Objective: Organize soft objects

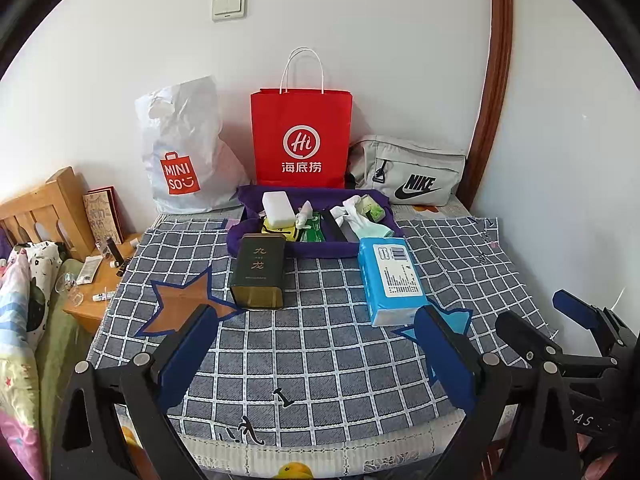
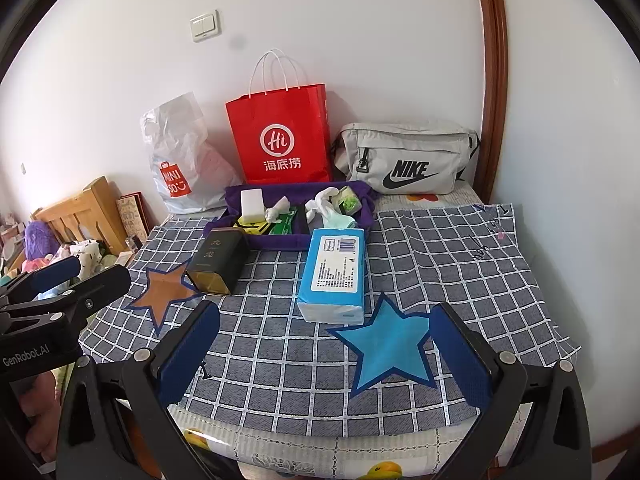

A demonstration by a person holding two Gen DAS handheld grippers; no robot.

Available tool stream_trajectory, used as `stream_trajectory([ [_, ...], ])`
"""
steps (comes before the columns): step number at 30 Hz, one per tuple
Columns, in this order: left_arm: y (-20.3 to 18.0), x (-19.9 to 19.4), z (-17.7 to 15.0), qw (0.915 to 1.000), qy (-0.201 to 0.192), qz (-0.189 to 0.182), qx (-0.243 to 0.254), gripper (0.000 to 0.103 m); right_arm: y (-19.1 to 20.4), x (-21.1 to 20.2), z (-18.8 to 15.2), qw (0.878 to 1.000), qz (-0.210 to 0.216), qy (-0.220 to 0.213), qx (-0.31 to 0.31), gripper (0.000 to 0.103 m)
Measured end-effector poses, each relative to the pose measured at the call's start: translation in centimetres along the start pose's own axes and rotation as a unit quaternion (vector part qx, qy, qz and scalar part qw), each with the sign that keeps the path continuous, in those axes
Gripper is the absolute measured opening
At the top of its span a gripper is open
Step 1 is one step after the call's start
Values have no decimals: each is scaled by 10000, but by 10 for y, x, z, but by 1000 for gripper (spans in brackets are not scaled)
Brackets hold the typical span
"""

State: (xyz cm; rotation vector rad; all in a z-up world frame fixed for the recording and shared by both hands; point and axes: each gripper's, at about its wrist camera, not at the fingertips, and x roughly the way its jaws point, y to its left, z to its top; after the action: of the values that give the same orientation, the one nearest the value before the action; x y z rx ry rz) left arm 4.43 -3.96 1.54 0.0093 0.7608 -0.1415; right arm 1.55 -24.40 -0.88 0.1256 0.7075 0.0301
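Note:
A blue tissue pack (image 1: 390, 280) (image 2: 335, 274) lies on the checked cloth, in front of a purple fabric tray (image 1: 248, 240) (image 2: 232, 196). The tray holds a white sponge (image 1: 278, 208) (image 2: 252, 205), white socks (image 1: 352, 212) (image 2: 322, 200), a mint sock (image 1: 376, 232), green packets and a green-white item. A dark tea tin (image 1: 260, 272) (image 2: 218, 260) lies left of the pack. My left gripper (image 1: 316, 356) is open and empty near the cloth's front edge. My right gripper (image 2: 326, 354) is open and empty over a blue star patch (image 2: 386, 350).
A red paper bag (image 1: 302, 136) (image 2: 280, 132), a white Miniso bag (image 1: 180, 152) (image 2: 180, 152) and a grey Nike pouch (image 1: 412, 172) (image 2: 404, 158) stand against the back wall. A wooden nightstand (image 1: 88, 304) with small bottles and a wooden headboard are on the left. A brown star patch (image 1: 184, 304) (image 2: 166, 290) is front left.

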Motion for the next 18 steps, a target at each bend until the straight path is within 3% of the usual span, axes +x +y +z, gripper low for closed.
stream_trajectory([
  [18, 1, 0, 0, 10000, -5, 5, -7, 99, 2, -1, 0, 10000, 9, -15, -14, 103],
])
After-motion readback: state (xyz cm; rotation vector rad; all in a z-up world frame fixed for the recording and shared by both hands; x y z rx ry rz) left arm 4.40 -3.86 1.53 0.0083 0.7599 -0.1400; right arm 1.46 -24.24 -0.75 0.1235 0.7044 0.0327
